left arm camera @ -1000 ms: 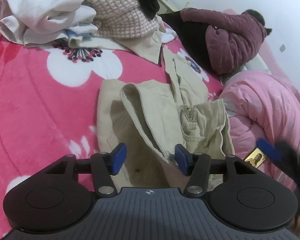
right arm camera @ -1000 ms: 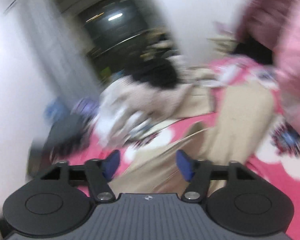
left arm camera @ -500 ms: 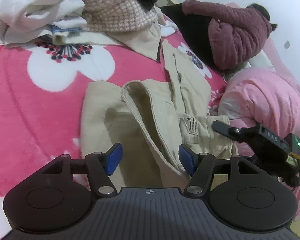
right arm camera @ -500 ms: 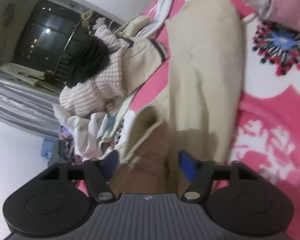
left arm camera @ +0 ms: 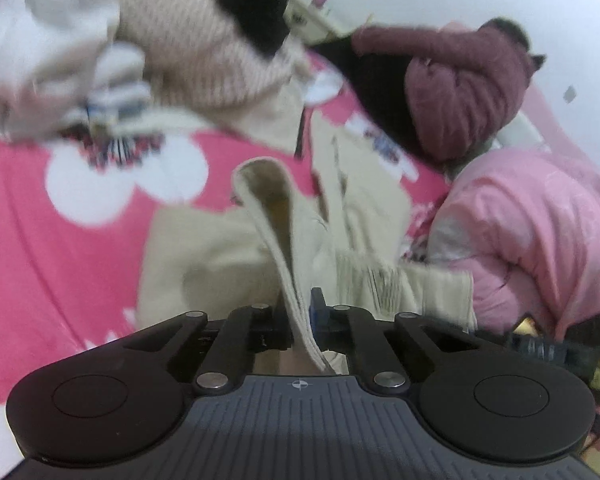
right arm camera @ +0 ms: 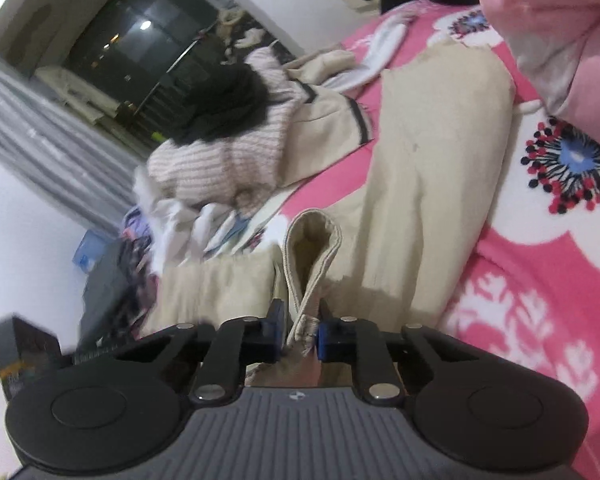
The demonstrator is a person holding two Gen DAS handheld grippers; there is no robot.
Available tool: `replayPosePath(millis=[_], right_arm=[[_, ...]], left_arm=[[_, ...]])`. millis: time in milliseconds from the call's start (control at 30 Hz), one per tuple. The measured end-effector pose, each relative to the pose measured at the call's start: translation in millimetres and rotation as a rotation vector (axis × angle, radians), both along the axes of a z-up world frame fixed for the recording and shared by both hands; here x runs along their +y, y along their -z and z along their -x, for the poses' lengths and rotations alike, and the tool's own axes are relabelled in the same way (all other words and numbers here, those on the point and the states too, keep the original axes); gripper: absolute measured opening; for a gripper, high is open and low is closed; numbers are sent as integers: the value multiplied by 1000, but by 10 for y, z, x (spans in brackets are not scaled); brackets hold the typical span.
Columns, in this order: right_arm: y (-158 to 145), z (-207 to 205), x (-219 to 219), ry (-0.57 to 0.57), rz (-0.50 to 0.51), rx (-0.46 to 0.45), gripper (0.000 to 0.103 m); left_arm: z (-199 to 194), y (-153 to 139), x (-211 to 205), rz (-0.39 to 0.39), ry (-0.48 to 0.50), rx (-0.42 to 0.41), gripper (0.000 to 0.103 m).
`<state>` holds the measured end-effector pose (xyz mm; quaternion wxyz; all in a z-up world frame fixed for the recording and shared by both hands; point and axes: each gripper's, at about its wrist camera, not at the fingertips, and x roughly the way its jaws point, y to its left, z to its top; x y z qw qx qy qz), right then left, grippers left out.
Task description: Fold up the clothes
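Beige trousers [left arm camera: 220, 256] lie spread on the pink flowered bedspread [left arm camera: 60, 240], legs running away from me [right arm camera: 432, 152]. My left gripper [left arm camera: 300, 312] has its jaws closing, and the blue pads pinch a raised fold of the waistband [left arm camera: 268, 208]. My right gripper [right arm camera: 302, 324] is closing too, and its pads press another stretch of the same waistband [right arm camera: 314, 240]. In the left wrist view the right gripper [left arm camera: 548, 344] shows at the lower right, close beside the trousers. The fabric under both grippers is hidden.
A heap of clothes [left arm camera: 172, 48] with white, checked pink and black pieces sits at the far side of the bed. A maroon padded jacket [left arm camera: 460, 92] and a pink quilt [left arm camera: 540, 232] lie to the right. A dark window [right arm camera: 132, 40] and curtains stand beyond.
Both grippers went from open to closed on the trousers' waistband. The waistband edge now stands up off the bed, and the left wrist view is blurred by motion.
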<state>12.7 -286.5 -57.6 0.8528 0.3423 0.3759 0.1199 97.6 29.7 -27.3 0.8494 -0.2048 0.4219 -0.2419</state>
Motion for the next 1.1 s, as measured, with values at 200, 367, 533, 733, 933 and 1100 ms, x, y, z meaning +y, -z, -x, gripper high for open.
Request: replayPosePath(millis=[200,367,533,733,933,1100], right_arm=[[-494,484,311,-134,-5,-87,11],[-867,627,982,-337,16,-212,11],[-1072,560,1844,-560,44,-305,11],[-1175,403,2893,-833,0,-381,11],[-1018,309,3937,-1052,-82,-376,11],[-816,348,4696,-1156,-132,-353,11]], left_arm=[[426,-756,472,19,-108,-251,5],[700,-1275,1139,21,-243,-372,5],[963,-1540,1715,-20,-331,-468,5],[1079,-1622,2384,-90,-448,-465,5],[1153,-1532,3247,-180,-580,-363,5],[1176,-1379,3739,-294,-652,-294,5]])
